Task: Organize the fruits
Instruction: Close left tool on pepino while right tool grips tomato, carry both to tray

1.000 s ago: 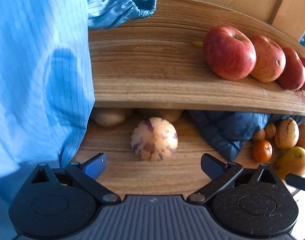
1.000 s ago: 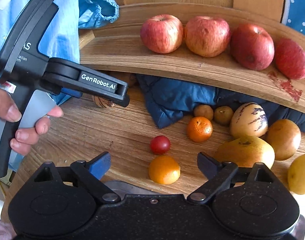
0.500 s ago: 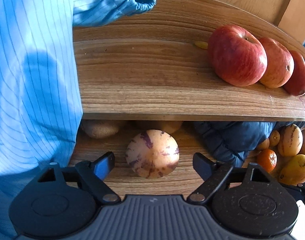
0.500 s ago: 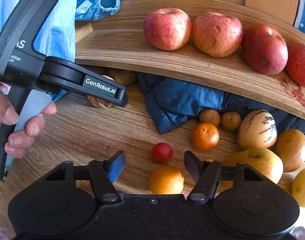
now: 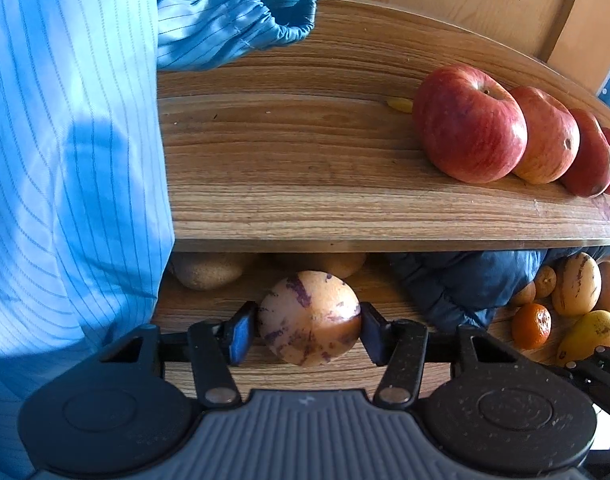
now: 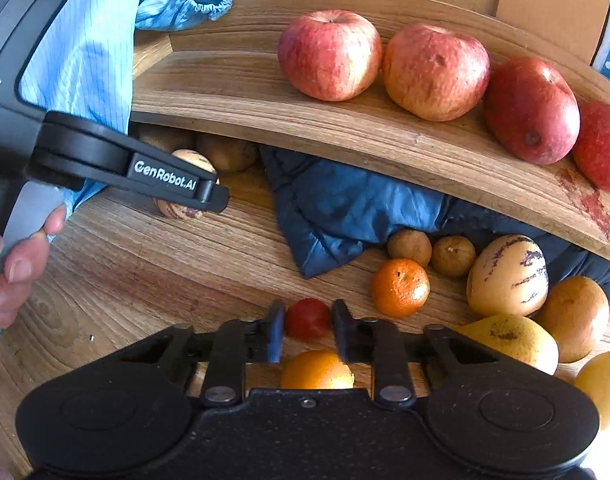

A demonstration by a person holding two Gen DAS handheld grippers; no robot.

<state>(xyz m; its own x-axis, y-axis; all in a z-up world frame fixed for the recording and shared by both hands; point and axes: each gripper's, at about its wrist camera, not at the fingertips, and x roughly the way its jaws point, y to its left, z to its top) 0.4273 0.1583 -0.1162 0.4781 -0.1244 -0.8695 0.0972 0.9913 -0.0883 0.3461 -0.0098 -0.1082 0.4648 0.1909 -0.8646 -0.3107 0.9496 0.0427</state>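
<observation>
In the left wrist view a round cream melon with purple streaks (image 5: 309,320) lies on the lower wooden board just under the shelf's edge. My left gripper (image 5: 309,330) is closing on it, and both pads touch its sides. The right wrist view shows that same melon (image 6: 177,210) partly behind the left gripper's finger (image 6: 173,180). My right gripper (image 6: 308,330) is shut on a small red tomato-like fruit (image 6: 308,318), with an orange (image 6: 317,372) lying below it. Several red apples (image 6: 329,54) sit in a row on the upper shelf (image 6: 233,92).
A dark blue cloth (image 6: 345,208) is bunched under the shelf. To the right lie a mandarin (image 6: 399,288), two small brown fruits (image 6: 409,246), a second striped melon (image 6: 507,276) and yellow-brown pears (image 6: 513,340). A person's blue striped sleeve (image 5: 65,160) fills the left; brown fruits (image 5: 209,274) sit behind the melon.
Both grippers have advanced a little and their jaws have come in from wide apart. The left pads now touch the striped melon; the right pads now clamp the small red fruit.
</observation>
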